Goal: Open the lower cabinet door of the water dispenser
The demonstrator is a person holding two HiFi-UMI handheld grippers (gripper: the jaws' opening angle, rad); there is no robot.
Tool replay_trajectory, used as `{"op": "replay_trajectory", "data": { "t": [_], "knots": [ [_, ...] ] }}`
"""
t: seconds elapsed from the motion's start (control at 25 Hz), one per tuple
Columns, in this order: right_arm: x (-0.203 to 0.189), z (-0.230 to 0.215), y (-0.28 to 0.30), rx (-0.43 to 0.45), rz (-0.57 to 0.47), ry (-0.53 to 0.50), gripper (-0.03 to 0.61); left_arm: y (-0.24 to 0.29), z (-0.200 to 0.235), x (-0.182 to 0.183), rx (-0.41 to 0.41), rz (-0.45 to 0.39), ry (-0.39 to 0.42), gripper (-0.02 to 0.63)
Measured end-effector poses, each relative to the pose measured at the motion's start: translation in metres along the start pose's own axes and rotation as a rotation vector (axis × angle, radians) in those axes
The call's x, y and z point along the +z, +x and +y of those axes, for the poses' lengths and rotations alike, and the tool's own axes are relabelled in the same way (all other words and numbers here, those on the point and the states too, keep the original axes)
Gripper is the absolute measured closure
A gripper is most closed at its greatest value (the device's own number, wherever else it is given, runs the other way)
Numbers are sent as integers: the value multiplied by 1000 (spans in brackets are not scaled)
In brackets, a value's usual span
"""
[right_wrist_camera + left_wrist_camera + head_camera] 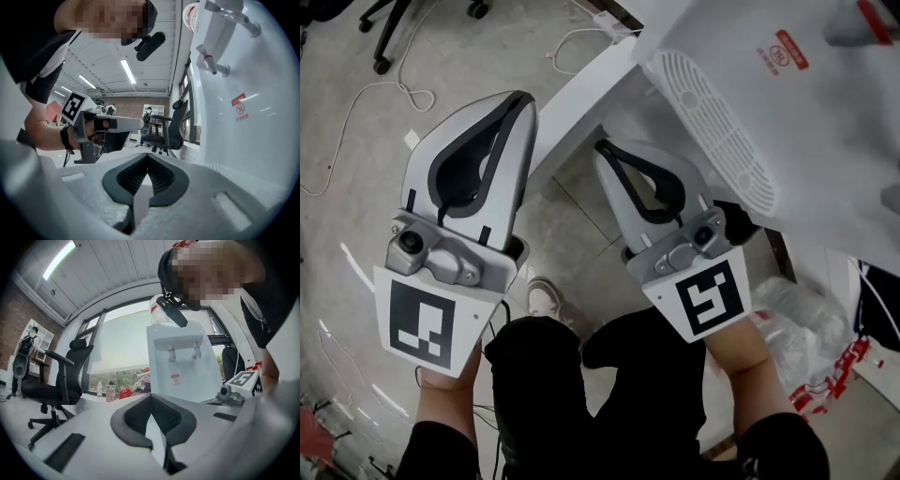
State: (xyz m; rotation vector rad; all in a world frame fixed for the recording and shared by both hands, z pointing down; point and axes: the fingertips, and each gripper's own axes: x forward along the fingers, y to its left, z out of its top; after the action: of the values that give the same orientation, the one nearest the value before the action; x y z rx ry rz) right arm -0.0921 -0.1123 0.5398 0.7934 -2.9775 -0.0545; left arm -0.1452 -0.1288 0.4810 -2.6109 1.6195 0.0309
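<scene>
The white water dispenser (pixel 806 112) fills the upper right of the head view, with its drip-tray grille (pixel 712 131) facing me. A white panel (pixel 581 103) juts out from under the grille toward the left; it looks like the lower door swung outward. My left gripper (pixel 525 96) is held left of this panel, its jaws shut and nothing between them (pixel 151 396). My right gripper (pixel 602 146) is just under the grille, right of the panel, shut and holding nothing (pixel 149 154). In the right gripper view the dispenser front (pixel 243 117) and its taps (pixel 213 63) stand close on the right.
Loose cables (pixel 384 94) lie on the concrete floor at the left. A black office chair (pixel 51 385) stands by the window. A clear plastic bag (pixel 806 328) lies at the dispenser's foot on the right. My shoe (pixel 546 298) shows between the grippers.
</scene>
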Motion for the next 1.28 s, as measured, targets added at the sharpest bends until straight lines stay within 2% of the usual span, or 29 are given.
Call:
{"op": "replay_trajectory", "data": {
  "t": [0.16,0.28,0.6,0.76,1.16,1.28],
  "knots": [
    [31,-6,1,-32,16,72,574,-2,5,19,46,26,-72,606],
    [59,-3,-2,-39,46,51,574,-8,1,44,47,52,-109,606],
    [141,9,-25,-18,111,12,574,-28,-8,135,75,103,-132,606],
    [197,17,-30,-40,74,68,574,-30,-14,178,79,118,-160,606],
    [291,-5,-61,-90,80,96,574,-10,-39,271,39,140,-168,606],
    [316,-12,-81,-116,113,85,574,-2,-46,307,24,138,-167,606]
  ]
}}
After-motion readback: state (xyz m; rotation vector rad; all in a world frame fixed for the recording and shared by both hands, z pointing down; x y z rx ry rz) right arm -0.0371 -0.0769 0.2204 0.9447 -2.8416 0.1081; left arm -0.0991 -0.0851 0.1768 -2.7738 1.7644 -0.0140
